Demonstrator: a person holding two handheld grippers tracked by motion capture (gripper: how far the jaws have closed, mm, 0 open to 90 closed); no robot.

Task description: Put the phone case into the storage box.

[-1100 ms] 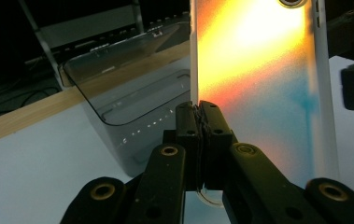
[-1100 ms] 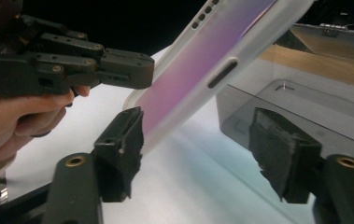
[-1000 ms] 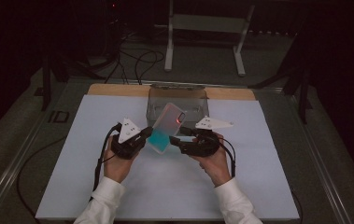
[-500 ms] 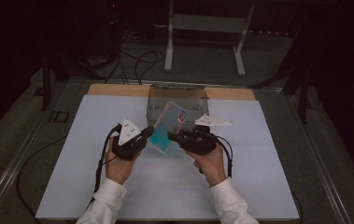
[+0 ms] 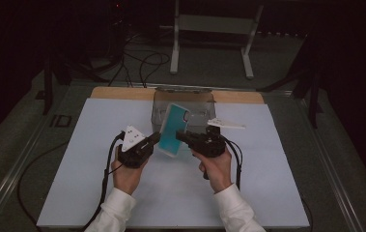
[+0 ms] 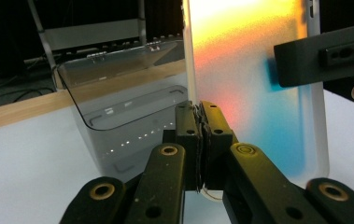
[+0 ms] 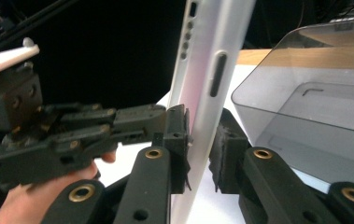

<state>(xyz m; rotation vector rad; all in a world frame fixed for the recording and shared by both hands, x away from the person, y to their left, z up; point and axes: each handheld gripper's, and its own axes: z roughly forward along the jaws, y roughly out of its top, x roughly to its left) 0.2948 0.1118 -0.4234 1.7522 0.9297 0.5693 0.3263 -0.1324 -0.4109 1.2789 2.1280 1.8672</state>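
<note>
Phone case (image 5: 173, 130): a thin translucent case, teal in the high view, held in the air above the white worktop (image 5: 93, 145), tilted, just in front of the clear box (image 5: 161, 99). It touches neither the worktop nor the box.
Phone case, left gripper view (image 6: 249, 88): its flat face glows yellow to orange at the top and blue lower down.
Phone case, right gripper view (image 7: 207, 70): seen edge-on, with button slots and small holes along the side.
Left tool (image 5: 152, 141): on the left side of the case, closed tight on its lower left edge. In the left gripper view (image 6: 201, 122) the two pads meet on the thin rim.
Right tool (image 5: 179, 137): on the right side of the case. Its jaws have just been closing, with the case edge between them.
Right tool, right gripper view (image 7: 201, 140): the left pad presses on the case; the right pad stands close by, and contact on that side I cannot tell for sure.
Clear box: an empty transparent container standing behind the case, at the far middle of the worktop, in front of a wooden strip (image 5: 118, 93).
Hands: the left hand (image 5: 127, 174) and the right hand (image 5: 215, 166) hold the tools, nearer to the person than the case, with white sleeves (image 5: 115, 210).
</note>
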